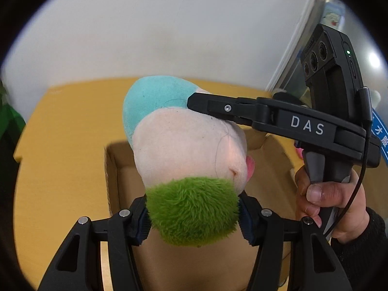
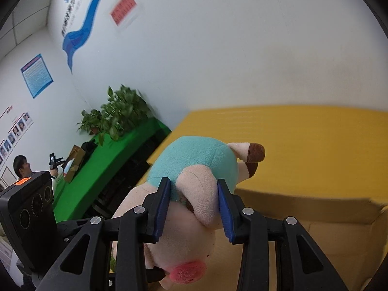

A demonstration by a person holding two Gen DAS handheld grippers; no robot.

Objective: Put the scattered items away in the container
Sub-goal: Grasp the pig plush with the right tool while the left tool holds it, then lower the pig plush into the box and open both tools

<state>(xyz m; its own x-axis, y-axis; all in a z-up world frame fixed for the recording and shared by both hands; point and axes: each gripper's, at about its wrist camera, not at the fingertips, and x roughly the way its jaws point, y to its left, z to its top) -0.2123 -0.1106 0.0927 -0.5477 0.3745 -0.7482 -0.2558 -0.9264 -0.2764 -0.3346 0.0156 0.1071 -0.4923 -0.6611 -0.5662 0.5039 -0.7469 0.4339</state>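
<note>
Two grippers share one plush pig: left gripper [image 1: 194,218] clamps its green tuft, right gripper [image 2: 194,208] pinches a pink limb, probably an arm. Pig [image 1: 189,145] hangs above open cardboard box [image 1: 114,169] on yellow bench [image 1: 60,126]; release left.

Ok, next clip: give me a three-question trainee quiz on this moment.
1. True or false: both grippers hold the same plush toy.
2. Which part does the left gripper clamp?
A. the green tuft
B. a brown foot
C. the pink snout
3. Fill in: below the toy is an open cardboard ____ on a yellow table.

Key:
1. True; the right gripper pinches a pink limb near the teal body.
2. A
3. box
</note>
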